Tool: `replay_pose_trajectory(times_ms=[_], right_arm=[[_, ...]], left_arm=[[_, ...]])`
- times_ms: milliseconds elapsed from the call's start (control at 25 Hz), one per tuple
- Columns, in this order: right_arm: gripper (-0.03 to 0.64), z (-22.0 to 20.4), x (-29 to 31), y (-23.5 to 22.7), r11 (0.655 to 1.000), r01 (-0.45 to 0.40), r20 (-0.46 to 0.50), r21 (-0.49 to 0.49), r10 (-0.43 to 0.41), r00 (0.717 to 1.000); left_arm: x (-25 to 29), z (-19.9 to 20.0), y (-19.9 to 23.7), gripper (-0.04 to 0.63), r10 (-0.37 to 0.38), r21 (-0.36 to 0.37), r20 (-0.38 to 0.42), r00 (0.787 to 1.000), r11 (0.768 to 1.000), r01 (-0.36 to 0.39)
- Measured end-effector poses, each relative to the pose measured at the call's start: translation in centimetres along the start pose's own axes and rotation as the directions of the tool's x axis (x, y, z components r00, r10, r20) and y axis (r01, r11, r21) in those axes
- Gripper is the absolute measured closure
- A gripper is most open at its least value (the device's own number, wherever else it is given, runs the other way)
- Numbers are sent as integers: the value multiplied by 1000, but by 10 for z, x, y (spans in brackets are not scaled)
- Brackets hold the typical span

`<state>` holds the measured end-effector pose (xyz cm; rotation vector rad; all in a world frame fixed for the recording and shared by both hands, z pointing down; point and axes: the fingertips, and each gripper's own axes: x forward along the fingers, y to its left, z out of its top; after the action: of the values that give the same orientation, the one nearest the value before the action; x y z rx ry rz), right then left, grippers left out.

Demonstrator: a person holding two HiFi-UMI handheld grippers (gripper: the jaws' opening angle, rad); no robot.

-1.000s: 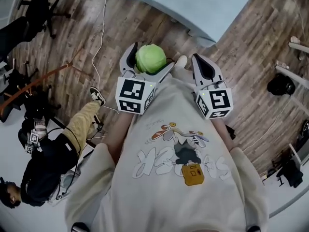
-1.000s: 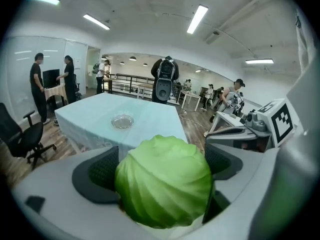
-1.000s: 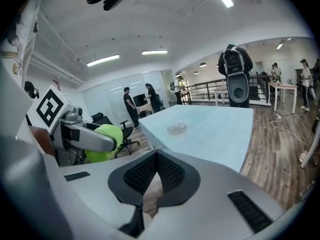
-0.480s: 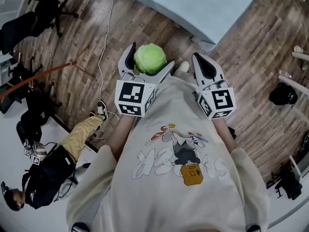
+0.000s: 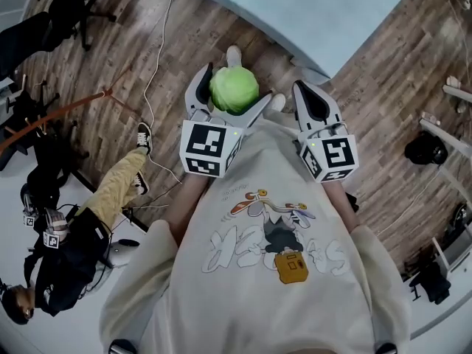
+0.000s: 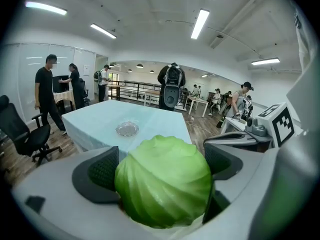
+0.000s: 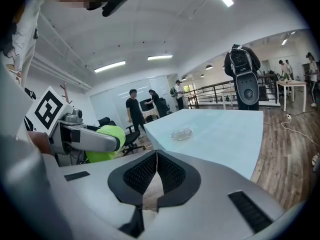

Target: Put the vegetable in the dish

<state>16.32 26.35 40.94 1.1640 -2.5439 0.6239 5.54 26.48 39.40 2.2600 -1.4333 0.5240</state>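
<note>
Green cabbage (image 6: 162, 181): round, whole head, clamped between the two jaws of the left tool (image 5: 234, 87), pads pressed on its sides. It is carried in the air over the wooden floor (image 5: 184, 43), short of the surface (image 5: 317, 6). Right tool (image 7: 156, 156): jaws closed together, pads touching, nothing between them, held just beside the left tool. Dish (image 6: 127, 129): small, clear glass, lying on the pale blue surface, well apart from the cabbage and ahead of it. Also present: black office chair (image 6: 15, 129) at left; standing people (image 6: 47, 94) beyond the surface.
</note>
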Motion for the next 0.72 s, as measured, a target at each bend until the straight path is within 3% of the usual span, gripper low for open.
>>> replay_pose_trajectory(times_ms=[440, 720], right_arm=[[592, 57, 106, -14, 997, 77, -12, -11, -77, 997], [592, 97, 169, -7, 987, 160, 9, 0, -160, 987]], left_arm=[[53, 63, 107, 51, -39, 10, 30, 999, 999, 39], [75, 94, 164, 51, -138, 43, 23, 990, 990, 137]])
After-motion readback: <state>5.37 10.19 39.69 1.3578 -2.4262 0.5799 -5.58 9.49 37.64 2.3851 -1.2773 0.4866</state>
